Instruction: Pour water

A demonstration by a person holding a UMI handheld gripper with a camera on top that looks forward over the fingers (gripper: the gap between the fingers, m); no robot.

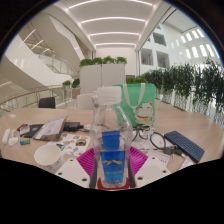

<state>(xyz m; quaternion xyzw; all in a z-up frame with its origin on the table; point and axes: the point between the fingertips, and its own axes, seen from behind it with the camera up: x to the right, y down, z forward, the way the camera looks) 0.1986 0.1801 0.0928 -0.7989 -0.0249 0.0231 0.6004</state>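
Though unpoured, bottle (111, 140) in claw (112, 166)

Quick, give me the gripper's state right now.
Gripper: shut on the water bottle, both pink pads pressing its sides, bottle upright above the table.

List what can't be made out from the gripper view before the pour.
- Bottle base and lower label: hidden by the finger pads around it, so contact at both sides is unclear.
- Bottle's water level: clear plastic against a busy background, unreadable.
- Receiving cup: the white bowl left of the fingers may be it; its contents are too small to tell.
- Small items beside the notebook: too small to identify.
- Keyboard: partly cut off.
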